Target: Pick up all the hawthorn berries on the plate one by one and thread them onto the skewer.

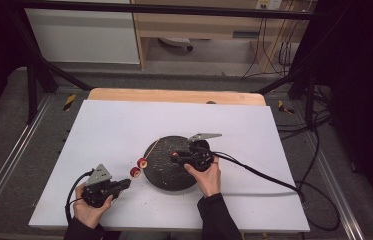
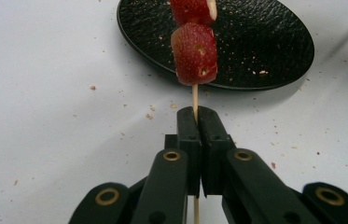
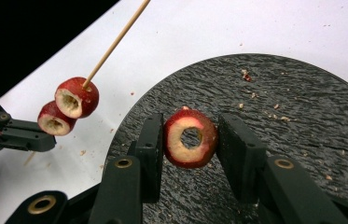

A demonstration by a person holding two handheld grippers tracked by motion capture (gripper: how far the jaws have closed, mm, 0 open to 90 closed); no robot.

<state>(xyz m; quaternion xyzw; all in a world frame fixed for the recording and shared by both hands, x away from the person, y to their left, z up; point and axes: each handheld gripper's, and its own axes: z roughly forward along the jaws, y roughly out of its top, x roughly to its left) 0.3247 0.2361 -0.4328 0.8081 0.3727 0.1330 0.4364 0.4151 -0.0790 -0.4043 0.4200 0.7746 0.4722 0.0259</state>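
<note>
The job here looks like putting red fruit pieces on a stick. The left claw [image 2: 196, 122] is squeezed tight on the thin wooden stick [image 2: 194, 97], near its bottom end. Two fruit pieces [image 3: 69, 106] are already on the stick, one touching the other, just above that claw. They hang over the white worktop [image 1: 114, 130], beside the edge of the black plate [image 1: 161, 172].

The right claw [image 3: 190, 140] is over the plate. A third fruit piece [image 3: 189, 138], with a hole through its middle, sits between the two jaws. One jaw touches it, but the other has a small gap, so I cannot tell if it is gripped yet.

So two pieces are done. I think the third piece must be picked up and pushed onto the free end of the stick. I see no more fruit on the plate, just crumbs.
</note>
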